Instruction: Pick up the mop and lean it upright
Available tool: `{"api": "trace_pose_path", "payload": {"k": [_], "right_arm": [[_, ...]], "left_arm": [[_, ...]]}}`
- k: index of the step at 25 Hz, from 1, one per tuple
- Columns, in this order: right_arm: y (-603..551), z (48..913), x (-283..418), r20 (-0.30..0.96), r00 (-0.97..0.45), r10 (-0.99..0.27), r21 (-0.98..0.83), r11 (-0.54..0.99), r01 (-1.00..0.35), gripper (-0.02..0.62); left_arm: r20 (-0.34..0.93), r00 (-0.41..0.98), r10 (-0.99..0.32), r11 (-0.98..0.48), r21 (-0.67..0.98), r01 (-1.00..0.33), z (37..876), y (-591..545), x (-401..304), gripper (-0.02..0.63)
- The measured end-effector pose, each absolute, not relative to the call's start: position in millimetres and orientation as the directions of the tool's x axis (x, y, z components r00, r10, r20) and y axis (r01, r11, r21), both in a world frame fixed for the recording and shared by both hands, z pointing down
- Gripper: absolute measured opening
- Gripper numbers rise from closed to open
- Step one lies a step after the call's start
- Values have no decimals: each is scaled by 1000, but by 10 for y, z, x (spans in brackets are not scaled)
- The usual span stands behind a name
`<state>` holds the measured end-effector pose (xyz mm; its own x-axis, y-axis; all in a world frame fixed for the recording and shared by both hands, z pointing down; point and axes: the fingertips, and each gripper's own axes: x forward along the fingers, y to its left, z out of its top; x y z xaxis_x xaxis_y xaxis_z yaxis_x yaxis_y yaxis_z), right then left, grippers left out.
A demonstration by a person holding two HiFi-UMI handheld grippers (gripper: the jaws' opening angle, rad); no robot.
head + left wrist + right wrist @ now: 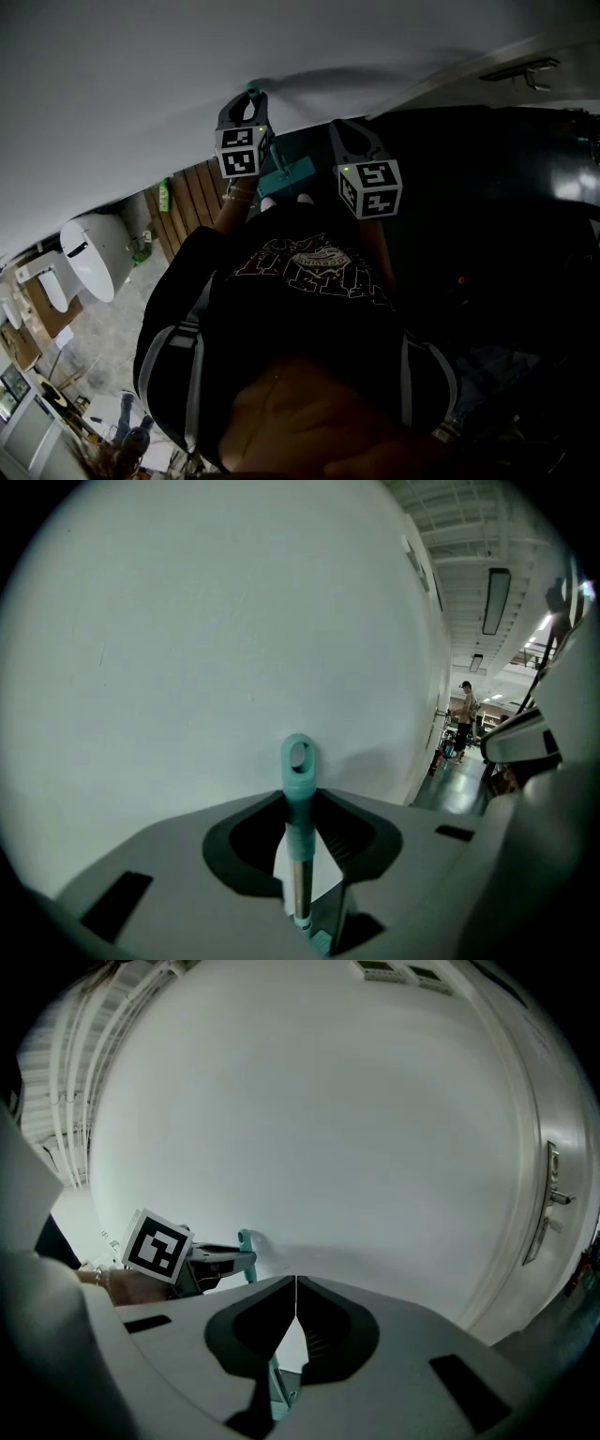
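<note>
Right under the camera is the person's black T-shirt (300, 309), filling the lower half of the head view from 4 to 8 o'clock. Beyond it both arms reach toward the pale wall (141, 84). At 12 o'clock, a touch left, the left gripper (251, 101) has its marker cube (239, 150) facing up. At 1 o'clock sits the right gripper (349, 131). Between the two, down on the dark floor (487, 206), lies the teal mop head (286, 175), just beyond the person's light shoe tips (305, 199). Now the left gripper view: the mop (299, 855) stands upright dead centre, metal shaft at 6 o'clock, teal grip rising through the middle, and the jaws are clamped on that grip from either side. Its looped end pokes out above the jaw tips, close against the wall; whether it touches I cannot tell. Off at 3 o'clock, far down a corridor, a person (463, 714) stands. Over to the right gripper view: the jaws are pressed together, only a thin seam between the tips, and they hold nothing. At 9 o'clock the left gripper shows again, with the mop's looped end peeking just past it. At 3 o'clock there is a white door (562, 1269) with a lever handle (555, 1194). In the head view, a white rounded fixture (94, 253) sits at 9 o'clock beside wooden slats (192, 206).
</note>
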<state>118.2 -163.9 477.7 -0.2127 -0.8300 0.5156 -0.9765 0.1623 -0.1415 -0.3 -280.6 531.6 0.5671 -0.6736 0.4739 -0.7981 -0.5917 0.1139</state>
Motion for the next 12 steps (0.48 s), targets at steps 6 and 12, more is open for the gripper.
{"api": "trace_pose_path", "payload": {"k": [6, 12], "right_arm": [[-1723, 4801, 1119, 515, -242, -822, -142, 197, -970, 20], [-1777, 4790, 998, 508, -275, -816, -145, 234, -961, 20]], "left_arm": [[467, 585, -663, -609, 118, -784, 5298, -2697, 15, 146], [469, 601, -647, -626, 122, -770, 5266, -2559, -21, 144]]}}
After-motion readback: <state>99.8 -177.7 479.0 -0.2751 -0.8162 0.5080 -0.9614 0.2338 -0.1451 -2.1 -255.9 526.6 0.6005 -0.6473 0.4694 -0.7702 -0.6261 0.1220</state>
